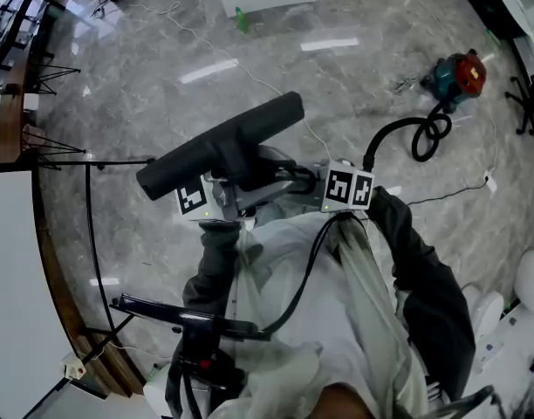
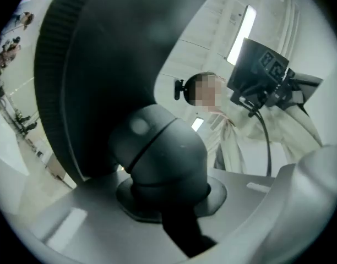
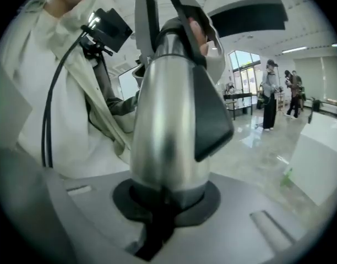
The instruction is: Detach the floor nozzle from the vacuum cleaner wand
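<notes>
head: high, steeply down | left, right: close-up, facing person (image 3: 31, 92) | shared: floor nozzle (image 1: 223, 142)

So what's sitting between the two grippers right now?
In the head view, the joint where the neck of the floor nozzle meets the wand; the left gripper clamps the neck, the right gripper the wand.

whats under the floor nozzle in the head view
Grey marble floor and a thin white cable that passes beneath the right end of the nozzle. The nozzle covers the floor and the stretch of cable directly below it.
</notes>
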